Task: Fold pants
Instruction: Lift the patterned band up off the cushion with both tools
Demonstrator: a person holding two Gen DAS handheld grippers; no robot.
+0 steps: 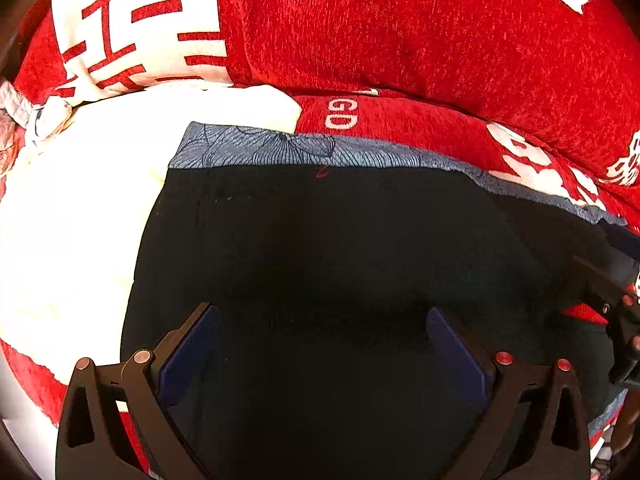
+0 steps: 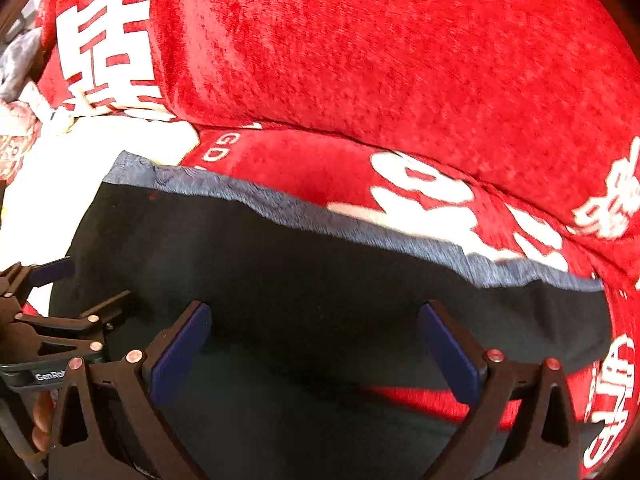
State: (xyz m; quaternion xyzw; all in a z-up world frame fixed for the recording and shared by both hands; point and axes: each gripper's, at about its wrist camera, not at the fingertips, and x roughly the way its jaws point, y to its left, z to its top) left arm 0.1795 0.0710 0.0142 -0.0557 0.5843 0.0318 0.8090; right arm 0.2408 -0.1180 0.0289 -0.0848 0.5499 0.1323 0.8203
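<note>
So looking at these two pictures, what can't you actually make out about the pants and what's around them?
- Left wrist view: the pants run off the bottom edge, so their full length and legs are unseen; the black cloth is too dark to show folds.
- Left wrist view: the white item is overexposed, so it cannot be identified.
- Right wrist view: the patterned waistband is blurred.
- Both views: the open left gripper and right gripper hide the cloth beneath them.

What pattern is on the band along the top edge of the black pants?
The band is blue-grey with fine-lined flower shapes, clearest in the left wrist view.
</note>
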